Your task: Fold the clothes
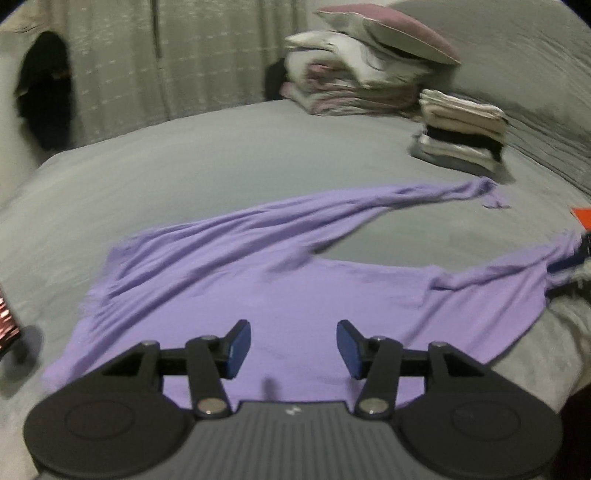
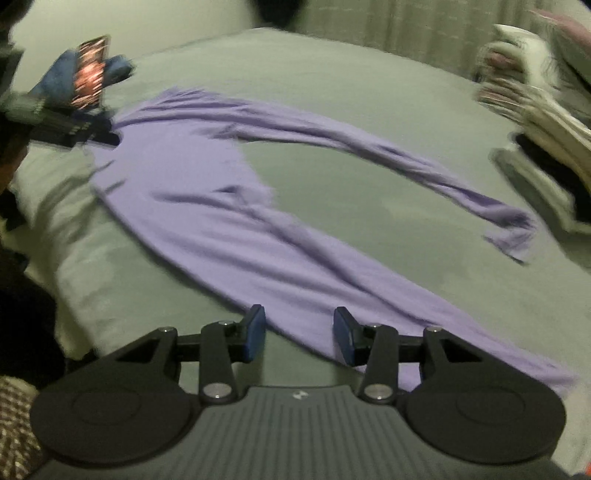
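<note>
Your left gripper (image 1: 293,349) has its fingers spread wide with nothing between them, hovering just over the near edge of the purple long-sleeve shirt (image 1: 280,295). The shirt's lying on the grey bedspread (image 1: 207,162), body close to you and wrinkled, with one sleeve (image 1: 369,206) stretched out toward the small stack of folded clothes (image 1: 461,129) at the far right. Behind that there's a bigger pile of folded linens (image 1: 347,85) with a pillow (image 1: 399,33) leaning on top, and a curtain (image 1: 147,55) along the back.

Your right gripper (image 2: 299,334) is spread open too, not pinching anything, sitting right at the edge of the shirt's other sleeve (image 2: 332,291), which runs under the right fingertip. Both views are pretty blurry, so I can't tell if the pads actually touch the fabric.
</note>
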Demonstrator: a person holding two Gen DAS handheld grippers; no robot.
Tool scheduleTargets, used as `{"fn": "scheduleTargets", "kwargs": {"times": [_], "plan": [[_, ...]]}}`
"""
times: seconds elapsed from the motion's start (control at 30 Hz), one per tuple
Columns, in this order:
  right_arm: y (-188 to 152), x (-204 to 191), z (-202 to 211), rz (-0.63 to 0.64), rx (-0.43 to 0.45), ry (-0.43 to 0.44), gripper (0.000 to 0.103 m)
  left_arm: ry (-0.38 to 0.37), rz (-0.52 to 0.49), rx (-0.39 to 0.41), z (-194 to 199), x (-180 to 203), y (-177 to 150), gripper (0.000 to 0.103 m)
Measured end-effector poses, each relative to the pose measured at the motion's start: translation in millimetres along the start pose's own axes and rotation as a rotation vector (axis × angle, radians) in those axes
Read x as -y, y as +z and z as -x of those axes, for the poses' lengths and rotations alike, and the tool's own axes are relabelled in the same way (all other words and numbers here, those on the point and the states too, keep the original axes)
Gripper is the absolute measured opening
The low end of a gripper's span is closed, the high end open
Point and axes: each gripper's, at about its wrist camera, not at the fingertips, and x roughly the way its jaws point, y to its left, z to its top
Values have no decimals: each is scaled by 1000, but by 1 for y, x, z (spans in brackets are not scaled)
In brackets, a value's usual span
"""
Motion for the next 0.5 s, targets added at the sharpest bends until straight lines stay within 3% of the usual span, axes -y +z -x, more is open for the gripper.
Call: {"fn": "scheduleTargets", "kwargs": {"times": [0.27, 0.5], "plan": [[-18, 78, 20, -177, 79, -178, 45, -59, -132, 13, -30, 52, 16, 52], [-41, 125, 28, -253, 88, -309, 46, -58, -106, -3, -58, 63, 32, 51]]}}
